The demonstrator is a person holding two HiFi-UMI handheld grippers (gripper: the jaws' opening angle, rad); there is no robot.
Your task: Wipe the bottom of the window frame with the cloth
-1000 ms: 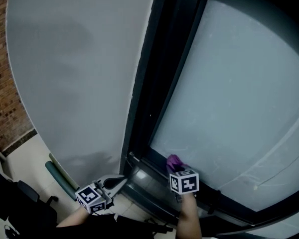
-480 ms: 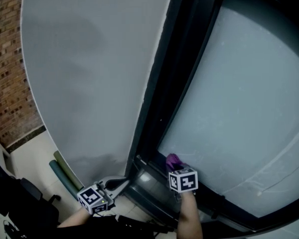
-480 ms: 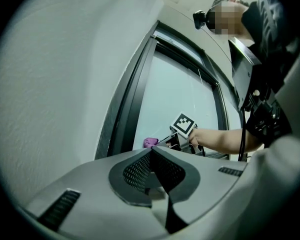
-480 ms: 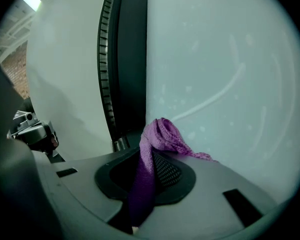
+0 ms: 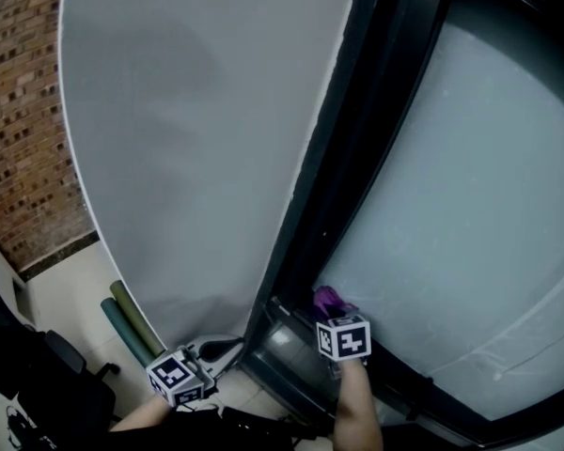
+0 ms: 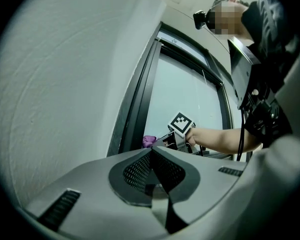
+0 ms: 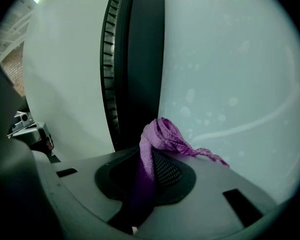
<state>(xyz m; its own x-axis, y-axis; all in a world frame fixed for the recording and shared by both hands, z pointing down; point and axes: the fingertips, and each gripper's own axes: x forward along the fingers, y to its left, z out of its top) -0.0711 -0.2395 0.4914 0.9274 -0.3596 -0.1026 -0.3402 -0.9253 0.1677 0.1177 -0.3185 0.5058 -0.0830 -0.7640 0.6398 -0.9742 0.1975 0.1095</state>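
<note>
Purple knitted cloth (image 7: 162, 134) is clamped between the jaws of the right tool (image 7: 149, 160) and is held at the lower left corner of the dark window frame (image 5: 280, 338), against the frosted pane (image 5: 470, 205). Left tool (image 6: 152, 156) is kept closed with nothing gripped, near the grey wall (image 5: 197, 158).

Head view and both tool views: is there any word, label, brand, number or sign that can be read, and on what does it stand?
No readable text in any view.
Left cube and right cube: only square black-and-white markers, no letters or digits.
Cloth, window frame, wall: no print.
</note>
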